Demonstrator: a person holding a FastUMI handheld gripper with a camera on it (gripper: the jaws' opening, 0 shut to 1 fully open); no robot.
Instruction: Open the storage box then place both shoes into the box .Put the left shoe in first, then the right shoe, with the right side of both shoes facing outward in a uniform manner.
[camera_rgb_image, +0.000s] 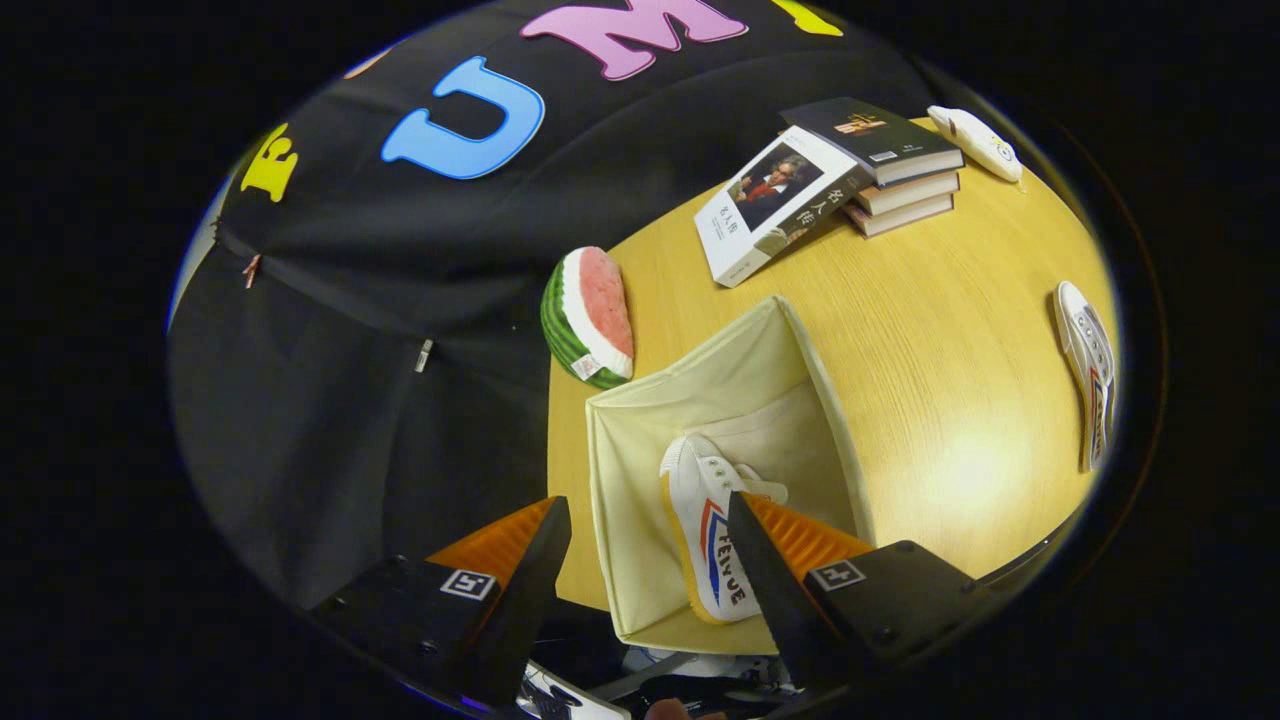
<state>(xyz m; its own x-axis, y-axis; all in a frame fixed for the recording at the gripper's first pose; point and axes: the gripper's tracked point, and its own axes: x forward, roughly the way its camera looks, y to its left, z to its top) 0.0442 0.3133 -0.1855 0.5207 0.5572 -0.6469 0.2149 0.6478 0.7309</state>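
Note:
A cream fabric storage box (640, 440) stands open on the wooden table, just ahead of my fingers. One white shoe (705, 530) with red and blue stripes lies on its side inside the box, toe pointing away, its striped side up. My gripper (650, 515) hovers above the box with its fingers spread wide and nothing between them; the right finger (765, 570) overlaps the shoe's heel end. The second white shoe (1088, 370) lies on the table far off to the right, beyond the box.
A watermelon slice toy (590, 315) sits beside the box near the table's edge. Past the box lie a leaning book (775, 205), a stack of books (895, 165) and a white object (978, 142). The wooden table (940, 330) has free room between box and second shoe.

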